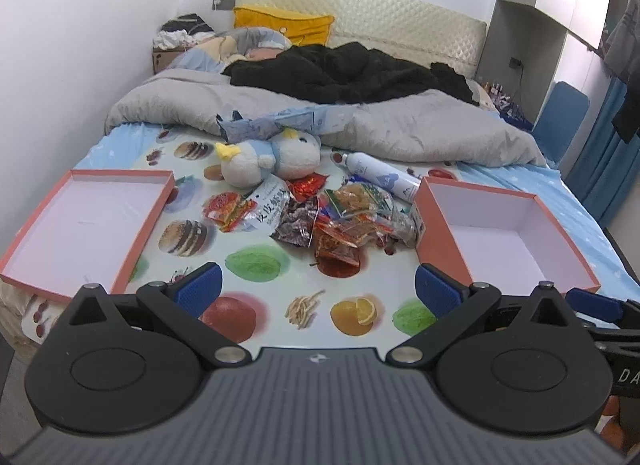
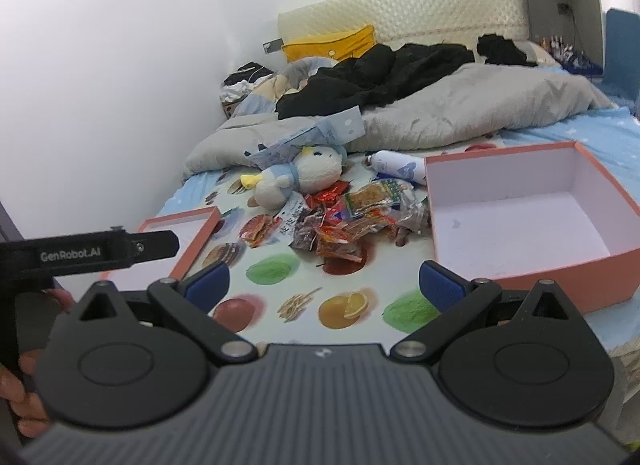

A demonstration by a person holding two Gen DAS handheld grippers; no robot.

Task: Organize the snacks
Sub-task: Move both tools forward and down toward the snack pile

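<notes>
- "GenRobot.AI" in white letters stands on the black handheld gripper body (image 2: 80, 255) at the left edge of the right wrist view.
- "DA", cut off, shows in pale letters on the black gripper part (image 1: 624, 375) at the right edge of the left wrist view.
- Dark Chinese characters, partly legible, stand on the white-and-silver snack packet (image 1: 267, 207) at frame centre.

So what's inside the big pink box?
Nothing: the deep box shows only its bare white bottom. The snacks lie in a pile beside it.
</notes>
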